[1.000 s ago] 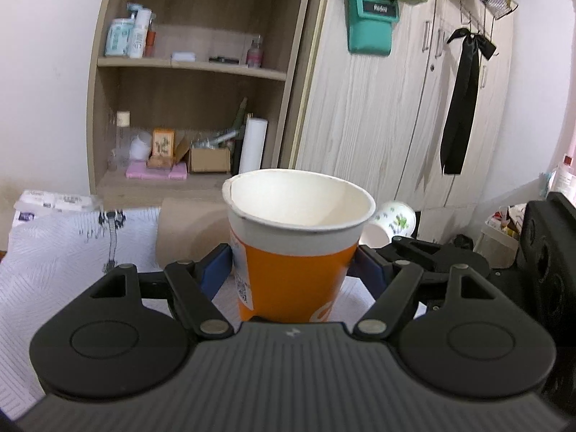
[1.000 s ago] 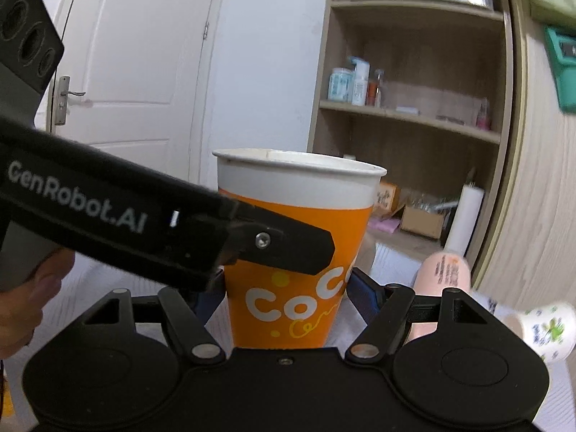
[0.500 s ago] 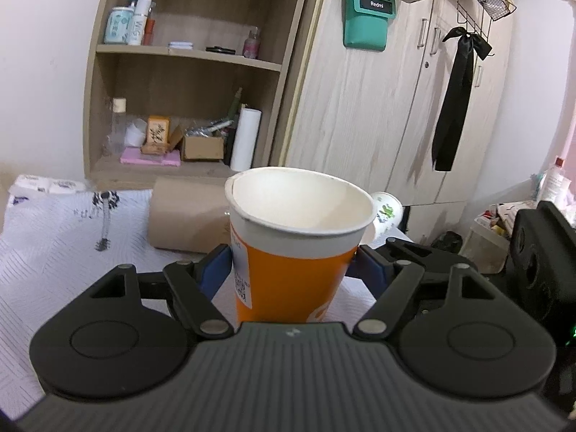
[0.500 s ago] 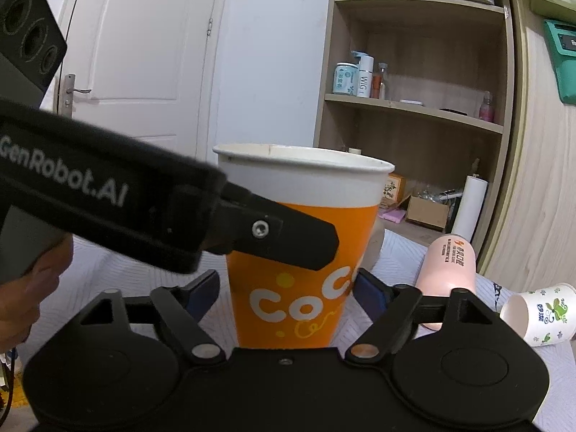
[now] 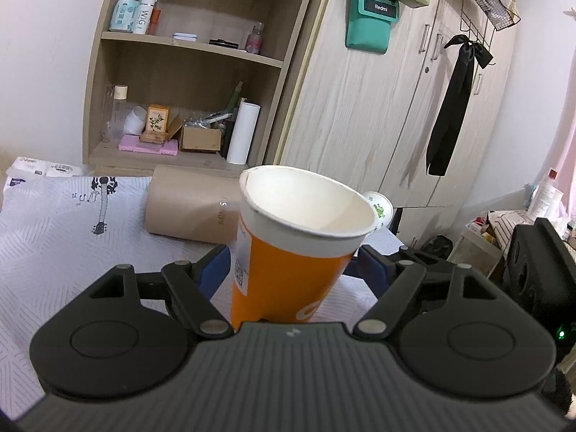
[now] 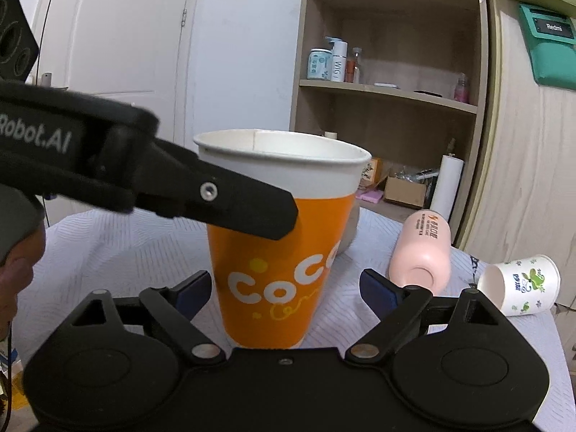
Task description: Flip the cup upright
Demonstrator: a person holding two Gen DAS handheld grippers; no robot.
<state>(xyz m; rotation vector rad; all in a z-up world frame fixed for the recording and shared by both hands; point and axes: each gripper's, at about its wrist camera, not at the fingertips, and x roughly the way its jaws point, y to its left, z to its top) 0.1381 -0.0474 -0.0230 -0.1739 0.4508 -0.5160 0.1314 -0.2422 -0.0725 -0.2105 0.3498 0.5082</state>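
An orange paper cup (image 5: 288,262) with a white rim and white lettering stands mouth up, leaning a little to the left. My left gripper (image 5: 291,266) has its blue pads on both sides of the cup and holds it. In the right wrist view the same cup (image 6: 280,270) sits between the fingers of my right gripper (image 6: 286,286), whose blue pads stand apart from the cup wall. The left gripper's black finger (image 6: 216,201) crosses the cup's upper left side there.
A white patterned cloth (image 5: 54,230) covers the table. A brown cardboard cylinder (image 5: 190,205) lies behind the cup. A pink bottle (image 6: 424,252) and a white floral paper cup (image 6: 522,284) lie on their sides at the right. A wooden shelf and wardrobe stand behind.
My right gripper's pads have opened away from the cup. The cup, held by my left gripper, has sunk lower and tilted slightly. The cameras have shifted, showing more of the table.
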